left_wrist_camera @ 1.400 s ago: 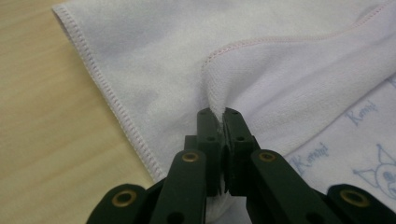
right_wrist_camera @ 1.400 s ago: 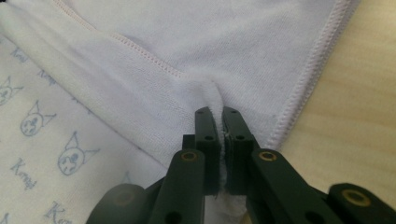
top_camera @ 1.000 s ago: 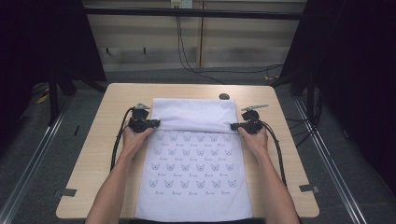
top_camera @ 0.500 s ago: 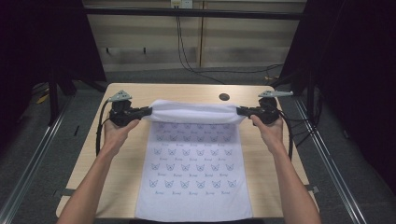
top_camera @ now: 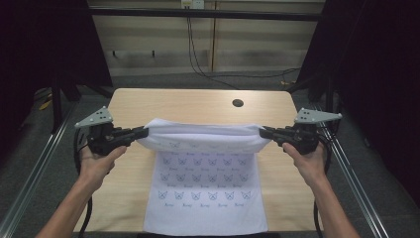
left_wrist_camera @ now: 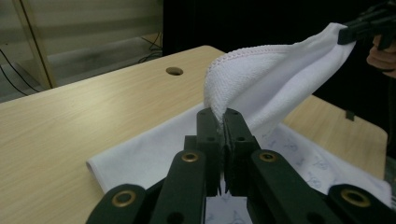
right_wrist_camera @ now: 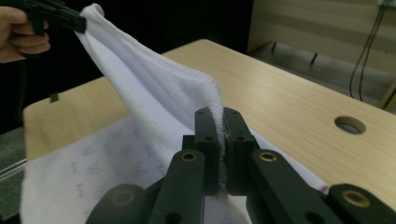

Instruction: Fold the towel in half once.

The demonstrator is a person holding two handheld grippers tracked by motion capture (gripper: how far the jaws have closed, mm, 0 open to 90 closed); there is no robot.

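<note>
Over the light wooden surface [top_camera: 188, 106], each claw, left claw [top_camera: 141, 132] and right claw [top_camera: 263, 131], pinches the white cat-print cloth towel [top_camera: 205, 191], its lifted edge stretched side to side.

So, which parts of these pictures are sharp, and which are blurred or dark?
High view: table evenly lit, surroundings dark. Left gripper view: jaws and towel edge sharp, the far hand soft against black. Right gripper view: printed cloth lower left blurred, table hole slightly soft.
</note>
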